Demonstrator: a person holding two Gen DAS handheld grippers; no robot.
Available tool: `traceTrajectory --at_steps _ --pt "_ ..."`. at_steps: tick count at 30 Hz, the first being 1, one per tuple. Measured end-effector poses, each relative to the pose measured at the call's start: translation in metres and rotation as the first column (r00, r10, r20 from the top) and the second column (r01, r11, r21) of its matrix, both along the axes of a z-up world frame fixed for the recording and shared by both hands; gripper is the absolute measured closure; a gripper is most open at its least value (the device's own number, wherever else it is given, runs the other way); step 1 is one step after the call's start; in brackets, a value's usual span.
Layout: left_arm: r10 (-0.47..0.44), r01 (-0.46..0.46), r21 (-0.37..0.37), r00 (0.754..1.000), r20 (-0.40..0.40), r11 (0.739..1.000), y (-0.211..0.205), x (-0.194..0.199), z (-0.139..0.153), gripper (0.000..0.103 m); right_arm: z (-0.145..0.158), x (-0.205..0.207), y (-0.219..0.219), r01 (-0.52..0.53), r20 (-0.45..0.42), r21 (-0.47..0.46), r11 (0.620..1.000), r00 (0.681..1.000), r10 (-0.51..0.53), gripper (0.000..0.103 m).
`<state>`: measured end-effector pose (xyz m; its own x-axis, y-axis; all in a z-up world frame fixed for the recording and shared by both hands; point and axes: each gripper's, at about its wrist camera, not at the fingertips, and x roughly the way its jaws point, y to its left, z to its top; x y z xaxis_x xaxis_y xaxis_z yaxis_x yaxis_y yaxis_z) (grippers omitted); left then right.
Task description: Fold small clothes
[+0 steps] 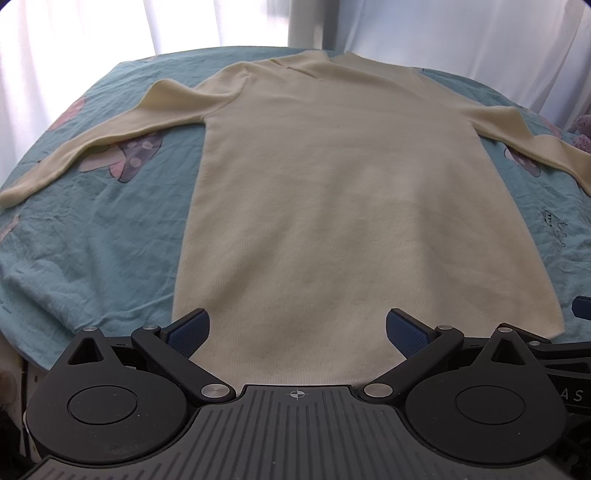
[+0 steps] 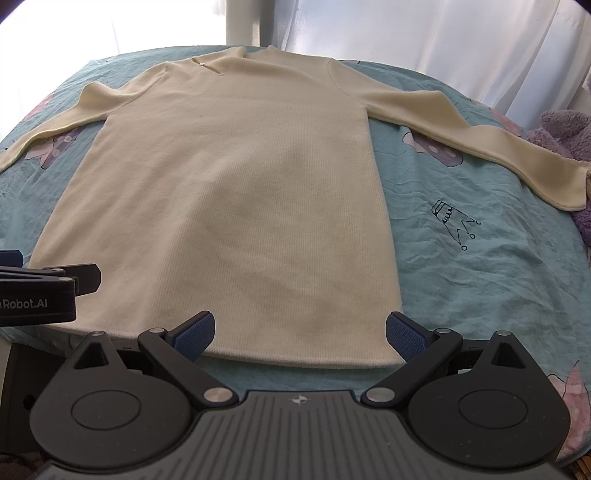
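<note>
A cream long-sleeved knit sweater [image 1: 332,192] lies flat on the teal bedsheet, collar far, hem near, both sleeves spread out to the sides. It also shows in the right wrist view [image 2: 236,206]. My left gripper [image 1: 297,334] is open and empty, just above the hem's left part. My right gripper [image 2: 299,334] is open and empty at the hem's right corner. The left gripper's body [image 2: 44,291] shows at the left edge of the right wrist view.
The teal bedsheet [image 2: 480,258] with mushroom and crown prints covers the bed. A purple plush toy [image 2: 565,136] sits at the right edge by the right sleeve cuff. White curtains [image 1: 110,29] hang behind the bed.
</note>
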<state>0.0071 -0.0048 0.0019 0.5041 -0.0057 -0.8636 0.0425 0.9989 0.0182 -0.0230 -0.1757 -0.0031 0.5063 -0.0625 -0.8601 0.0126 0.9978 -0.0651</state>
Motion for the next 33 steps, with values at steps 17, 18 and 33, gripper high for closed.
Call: traceTrajectory --at_steps 17,18,33 --pt "-0.001 0.001 -0.001 1.000 -0.001 1.000 0.0005 0.0018 -0.0002 0.000 -0.0004 0.0038 0.0021 0.000 0.000 0.002 1.000 1.000 0.000 0.004" --pt "-0.001 0.001 0.000 1.000 0.000 1.000 0.0005 0.0018 -0.0002 0.000 -0.0003 0.0041 0.0024 0.000 0.001 0.003 1.000 1.000 0.000 0.004" --pt "-0.006 0.006 -0.006 1.000 -0.005 1.000 -0.0014 0.0053 -0.0011 0.000 -0.0012 0.0027 -0.0032 0.003 0.005 0.018 1.000 1.000 -0.004 0.004"
